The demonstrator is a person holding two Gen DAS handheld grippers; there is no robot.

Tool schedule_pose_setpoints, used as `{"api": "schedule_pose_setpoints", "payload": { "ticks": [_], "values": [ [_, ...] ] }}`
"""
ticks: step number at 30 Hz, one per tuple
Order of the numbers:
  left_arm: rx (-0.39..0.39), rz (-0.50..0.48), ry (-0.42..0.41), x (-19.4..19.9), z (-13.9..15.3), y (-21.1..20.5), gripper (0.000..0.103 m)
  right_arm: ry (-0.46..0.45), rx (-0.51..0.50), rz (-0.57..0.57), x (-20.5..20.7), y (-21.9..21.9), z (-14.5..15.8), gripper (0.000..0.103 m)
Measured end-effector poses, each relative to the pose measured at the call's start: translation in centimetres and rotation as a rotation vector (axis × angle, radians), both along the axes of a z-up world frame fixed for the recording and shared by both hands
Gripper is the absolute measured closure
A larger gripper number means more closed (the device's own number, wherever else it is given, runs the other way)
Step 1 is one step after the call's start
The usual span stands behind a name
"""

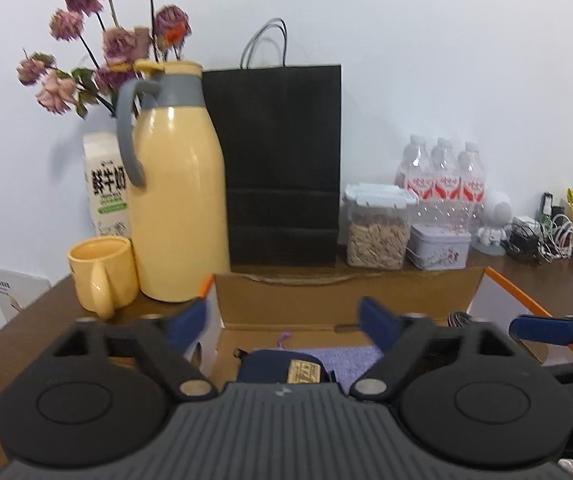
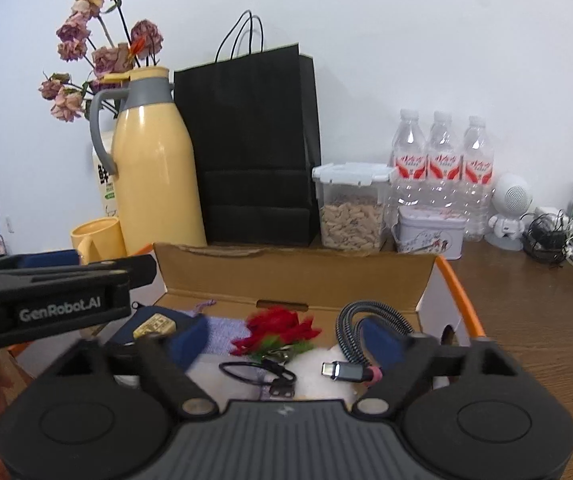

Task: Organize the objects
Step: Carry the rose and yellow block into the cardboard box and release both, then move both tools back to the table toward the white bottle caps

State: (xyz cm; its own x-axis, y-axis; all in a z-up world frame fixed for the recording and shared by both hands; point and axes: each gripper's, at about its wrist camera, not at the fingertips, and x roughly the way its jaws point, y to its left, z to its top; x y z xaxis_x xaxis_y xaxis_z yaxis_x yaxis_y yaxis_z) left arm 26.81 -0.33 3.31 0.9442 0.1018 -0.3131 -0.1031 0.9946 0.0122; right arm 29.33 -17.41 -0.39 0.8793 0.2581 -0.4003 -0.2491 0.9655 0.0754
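An open cardboard box [image 2: 294,276] with orange edges sits in front of me on the wooden table [image 2: 526,320]. Inside lie a navy pouch [image 2: 154,322], a purple cloth [image 2: 224,330], a red artificial flower [image 2: 278,330], a braided grey cable [image 2: 350,320] with a metal plug and a thin black cable [image 2: 258,374]. My right gripper [image 2: 286,338] is open and empty above the box. My left gripper [image 1: 284,320] is open and empty over the box's left part, above the pouch [image 1: 282,368] and cloth [image 1: 350,364]. The left gripper also shows in the right wrist view [image 2: 66,276].
Behind the box stand a yellow mug [image 1: 102,276], a yellow thermos jug [image 1: 174,188], a milk carton [image 1: 104,188] with dried flowers, a black paper bag [image 1: 282,160], a food container [image 1: 378,232], a tin [image 1: 440,246], three water bottles [image 1: 442,176], a small white robot figure [image 2: 510,216] and tangled cables [image 2: 566,236].
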Motion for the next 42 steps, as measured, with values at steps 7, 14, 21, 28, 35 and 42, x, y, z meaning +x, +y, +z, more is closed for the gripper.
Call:
{"api": "schedule_pose_setpoints", "payload": {
  "ticks": [7,14,21,28,35,42],
  "values": [
    [-0.001,0.017,-0.031,-0.9,0.6,0.1,0.0,-0.016,-0.001,-0.016,-0.9,-0.5,0.8,0.0],
    [-0.005,0.015,-0.03,-1.4,0.7,0.1,0.0,-0.031,-0.007,-0.018,-1.8,-0.9,1.2,0.0],
    [-0.016,-0.01,-0.037,-3.0,1.6,0.0,0.0,-0.058,-0.021,-0.014,-3.5,-1.0,2.0,0.0],
    [-0.016,-0.045,-0.063,-6.2,3.2,-0.1,0.0,-0.1,-0.028,0.001,-6.6,-1.5,3.6,0.0],
    [-0.003,-0.049,-0.064,-9.2,4.0,0.5,0.0,-0.112,-0.049,0.014,-9.9,-2.6,4.1,0.0],
    [0.018,-0.05,-0.041,-11.6,4.0,1.4,0.0,-0.071,-0.097,0.016,-12.5,-3.9,3.2,0.0]
  ]
}}
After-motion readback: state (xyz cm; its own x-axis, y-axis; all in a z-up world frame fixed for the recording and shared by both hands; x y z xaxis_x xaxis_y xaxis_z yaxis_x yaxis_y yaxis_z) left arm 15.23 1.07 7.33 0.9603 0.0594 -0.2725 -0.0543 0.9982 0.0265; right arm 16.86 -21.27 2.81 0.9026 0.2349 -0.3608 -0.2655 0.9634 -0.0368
